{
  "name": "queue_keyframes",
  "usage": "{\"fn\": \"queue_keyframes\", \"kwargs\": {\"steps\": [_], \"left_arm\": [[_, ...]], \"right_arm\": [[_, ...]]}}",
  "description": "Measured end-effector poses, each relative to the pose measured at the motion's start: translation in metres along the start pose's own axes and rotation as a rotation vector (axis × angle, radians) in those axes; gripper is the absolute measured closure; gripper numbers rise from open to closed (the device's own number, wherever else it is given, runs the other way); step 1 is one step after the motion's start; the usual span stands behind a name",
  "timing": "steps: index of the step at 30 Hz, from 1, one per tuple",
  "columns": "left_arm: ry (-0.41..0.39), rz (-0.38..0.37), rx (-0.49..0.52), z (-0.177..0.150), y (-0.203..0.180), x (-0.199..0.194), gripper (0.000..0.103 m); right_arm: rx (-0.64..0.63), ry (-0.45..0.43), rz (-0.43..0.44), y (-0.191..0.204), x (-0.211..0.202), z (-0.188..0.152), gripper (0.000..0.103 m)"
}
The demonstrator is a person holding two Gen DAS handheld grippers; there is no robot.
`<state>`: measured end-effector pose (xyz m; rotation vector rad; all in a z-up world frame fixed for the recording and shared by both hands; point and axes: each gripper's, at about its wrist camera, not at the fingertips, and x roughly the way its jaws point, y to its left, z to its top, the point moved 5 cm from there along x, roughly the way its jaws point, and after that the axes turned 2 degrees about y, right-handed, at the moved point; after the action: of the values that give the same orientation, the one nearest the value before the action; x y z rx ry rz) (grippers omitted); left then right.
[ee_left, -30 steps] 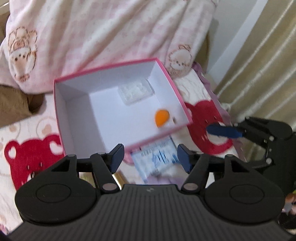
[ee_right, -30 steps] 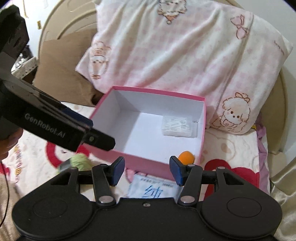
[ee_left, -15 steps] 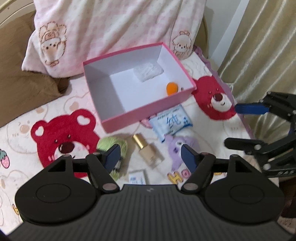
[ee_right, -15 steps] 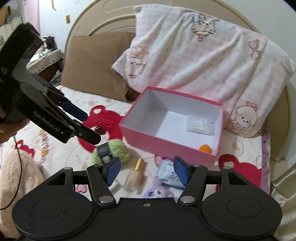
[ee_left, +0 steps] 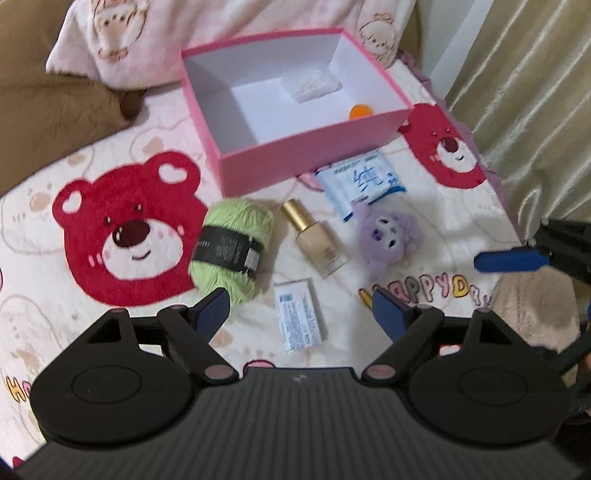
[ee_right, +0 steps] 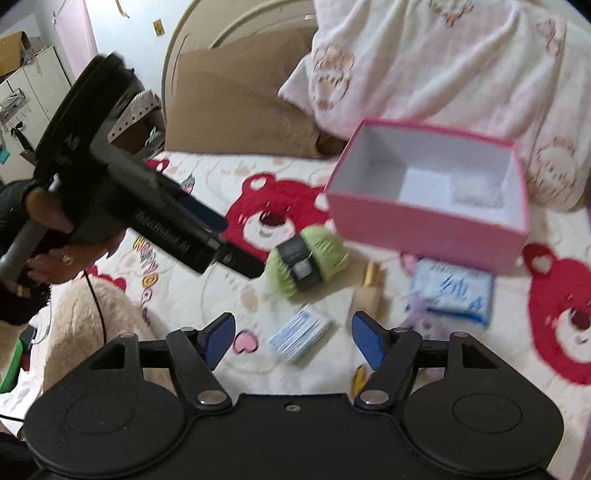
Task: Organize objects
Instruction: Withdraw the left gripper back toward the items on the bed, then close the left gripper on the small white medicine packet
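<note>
A pink box (ee_left: 314, 147) sits on the bear-print blanket and holds a clear packet (ee_left: 310, 83) and an orange ball (ee_left: 360, 110). In front of it lie a green yarn ball (ee_left: 236, 240), a foundation bottle (ee_left: 317, 240), a tissue pack (ee_left: 364, 182), a purple plush (ee_left: 388, 236) and a small white-and-blue box (ee_left: 301, 319). My left gripper (ee_left: 300, 306) hangs above the small box, jaws opening, nothing between them. My right gripper (ee_right: 293, 332) hovers over the same small box (ee_right: 299, 336), jaws opening and empty. The left gripper (ee_right: 229, 236) also shows in the right wrist view, left of the yarn (ee_right: 325, 254).
A pink checked pillow (ee_left: 221, 29) and a brown pillow (ee_left: 55, 110) lie behind the box. A curtain (ee_left: 517, 92) hangs at the right edge of the bed. A beige fluffy fabric (ee_left: 532, 306) sits at the near right. A hand (ee_right: 55, 236) holds the left gripper.
Both grippers have drawn back from the pink box and their jaws stand wider. The items lying in front of the box have come into view.
</note>
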<state>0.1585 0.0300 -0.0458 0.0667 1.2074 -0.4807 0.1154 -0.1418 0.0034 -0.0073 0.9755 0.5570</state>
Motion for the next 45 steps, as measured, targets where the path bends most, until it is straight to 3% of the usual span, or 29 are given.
{"fn": "queue_keyframes", "kwargs": {"steps": [6, 9, 17, 22, 25, 33, 35, 37, 41, 45], "left_arm": [[0.012, -0.024, -0.021, -0.018, 0.007, 0.024, 0.010], [0.020, -0.036, -0.018, -0.026, 0.008, 0.039, 0.009], [0.015, -0.040, 0.040, -0.041, 0.006, 0.077, 0.009], [0.044, -0.050, -0.059, -0.050, 0.026, 0.103, 0.012], [0.016, -0.022, -0.089, -0.054, 0.032, 0.112, 0.015], [-0.006, -0.073, -0.165, -0.064, 0.029, 0.140, 0.044], [-0.017, -0.082, -0.176, -0.065, 0.026, 0.143, 0.055], [-0.016, -0.118, -0.211, -0.065, 0.027, 0.145, 0.072], [-0.014, -0.154, -0.252, -0.066, 0.027, 0.148, 0.072], [-0.016, -0.129, -0.274, -0.069, 0.025, 0.155, 0.071]], "right_arm": [[0.066, 0.042, 0.020, 0.004, 0.043, -0.014, 0.019], [0.066, 0.074, -0.004, 0.005, 0.067, -0.021, 0.019], [0.164, 0.102, 0.065, 0.007, 0.109, -0.032, 0.019], [0.141, 0.129, 0.031, 0.008, 0.136, -0.037, 0.019], [0.160, 0.133, 0.022, 0.003, 0.152, -0.042, 0.020], [0.144, 0.132, 0.002, 0.002, 0.189, -0.055, 0.025], [0.121, 0.123, -0.020, 0.004, 0.192, -0.058, 0.032], [0.104, 0.097, -0.056, 0.003, 0.192, -0.059, 0.046], [0.078, 0.070, -0.084, 0.004, 0.187, -0.062, 0.047], [0.069, 0.073, -0.119, 0.006, 0.192, -0.066, 0.047]]}}
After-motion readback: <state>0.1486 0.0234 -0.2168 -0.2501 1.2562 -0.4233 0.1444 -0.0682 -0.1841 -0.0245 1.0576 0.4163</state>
